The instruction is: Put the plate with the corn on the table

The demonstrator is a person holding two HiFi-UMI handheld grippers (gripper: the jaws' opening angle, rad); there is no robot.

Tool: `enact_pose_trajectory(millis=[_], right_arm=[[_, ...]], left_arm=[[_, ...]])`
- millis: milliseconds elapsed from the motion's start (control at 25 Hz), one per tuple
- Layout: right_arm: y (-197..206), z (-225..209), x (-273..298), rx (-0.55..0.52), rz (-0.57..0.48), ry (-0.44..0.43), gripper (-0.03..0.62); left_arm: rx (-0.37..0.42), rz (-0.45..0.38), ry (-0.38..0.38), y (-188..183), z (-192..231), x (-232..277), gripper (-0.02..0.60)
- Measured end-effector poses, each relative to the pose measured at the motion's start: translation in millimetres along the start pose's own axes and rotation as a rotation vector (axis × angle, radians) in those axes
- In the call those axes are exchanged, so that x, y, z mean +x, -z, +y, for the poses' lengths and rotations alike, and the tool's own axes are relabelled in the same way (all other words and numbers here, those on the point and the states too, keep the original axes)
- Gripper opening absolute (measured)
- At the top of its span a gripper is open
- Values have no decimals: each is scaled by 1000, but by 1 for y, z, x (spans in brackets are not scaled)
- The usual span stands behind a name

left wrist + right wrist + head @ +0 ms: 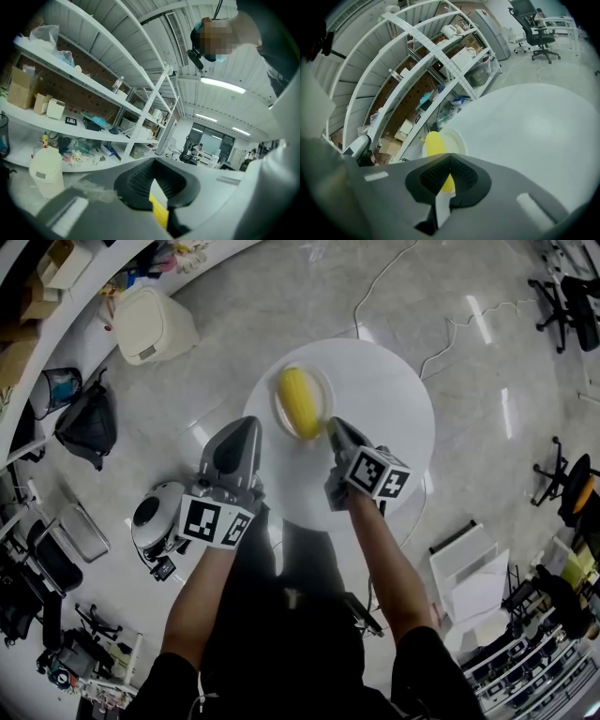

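The person stands at a round white table [394, 437] with a gripper in each hand. The right gripper [334, 427] reaches over the tabletop, and its jaws are closed onto the near rim of a white plate [325, 388]. Its own view shows the pads pressed together with the rim pinched between them. A yellow ear of corn [298, 399] lies lengthwise on the plate and fills most of it. The plate is over the far left part of the table, near the edge. I can't tell whether it rests on the surface or hangs just above it. The left gripper [246, 426] is at the table's near left edge, apart from the plate, and tilts upward toward the long white shelves [93, 91]. Its jaws are drawn together with nothing in them. On the floor past the table sits a cream bin [155, 322], and a black bag [89, 423] lies nearer the shelving.
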State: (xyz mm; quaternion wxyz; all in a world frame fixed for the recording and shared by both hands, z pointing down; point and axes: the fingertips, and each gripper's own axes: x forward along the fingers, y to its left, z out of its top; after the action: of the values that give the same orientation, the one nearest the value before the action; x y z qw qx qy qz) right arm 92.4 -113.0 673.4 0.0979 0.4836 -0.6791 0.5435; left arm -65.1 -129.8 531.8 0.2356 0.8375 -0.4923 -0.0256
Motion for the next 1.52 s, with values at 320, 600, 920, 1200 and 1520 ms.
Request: enact_pose_trajectory(millis=[320,600,920,1200,1520], right_arm=[[-7,26,-18,-54,-31,7,9],[-13,53,-38,-73,-49,-1,9],[-15,80,-62,-101,-68,-6,9],[-21,101,-87,-136,-105,0,9],[-31,124,-118,-168,-166,5,9]], left_arm=[[14,-10,27,-21,-11,-5,2],[26,-33,46,-49,-30,-12,2],[32,-58,62,-75,-50,-24,2],[42,-87,72,-102,-66,-35,2],[66,-103,107,-120,-86,-49,2]])
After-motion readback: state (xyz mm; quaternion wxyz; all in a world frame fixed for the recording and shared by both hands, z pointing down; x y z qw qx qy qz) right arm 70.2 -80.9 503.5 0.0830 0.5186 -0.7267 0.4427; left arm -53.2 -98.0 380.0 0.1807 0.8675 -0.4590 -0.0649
